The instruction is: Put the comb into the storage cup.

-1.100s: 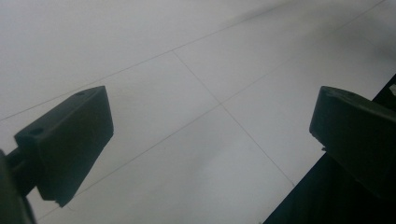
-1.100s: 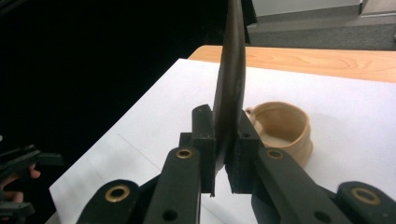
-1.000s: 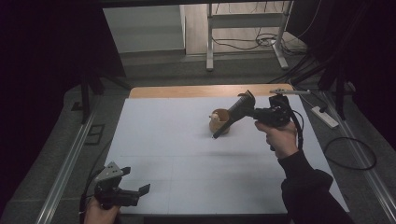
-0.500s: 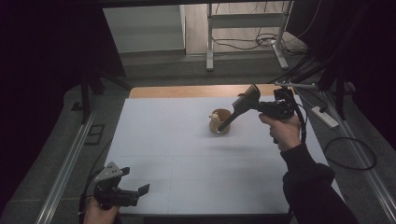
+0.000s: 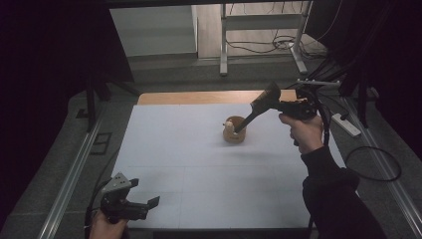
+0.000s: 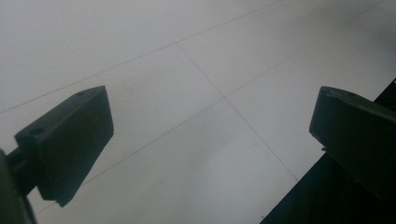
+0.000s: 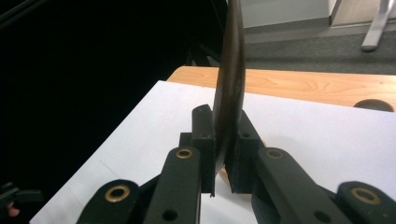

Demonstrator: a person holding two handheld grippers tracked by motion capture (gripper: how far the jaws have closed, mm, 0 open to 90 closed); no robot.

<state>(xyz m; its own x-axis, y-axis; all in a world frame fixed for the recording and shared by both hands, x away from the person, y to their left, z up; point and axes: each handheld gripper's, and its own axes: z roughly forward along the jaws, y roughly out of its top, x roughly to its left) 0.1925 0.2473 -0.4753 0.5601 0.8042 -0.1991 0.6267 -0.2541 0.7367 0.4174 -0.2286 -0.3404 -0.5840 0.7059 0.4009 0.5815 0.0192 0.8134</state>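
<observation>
White table on wood, dark room, grey floor. Right gripper clamps a dark spatula over bowl; left gripper wide open, empty.

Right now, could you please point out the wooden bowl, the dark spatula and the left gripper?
wooden bowl (image 5: 234, 135), high view, front wall.
dark spatula (image 7: 229, 93), right gripper view, blade edge.
left gripper (image 5: 148, 204), high view, between fingertips.

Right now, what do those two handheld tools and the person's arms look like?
Both are black pistol-shaped tools with two blocky black jaws. The left gripper carries a grey three-cornered plate on top. The right gripper has linkage arms with brass-coloured pivot pins, and a black cable trails from it. The right arm wears a dark sleeve.
</observation>
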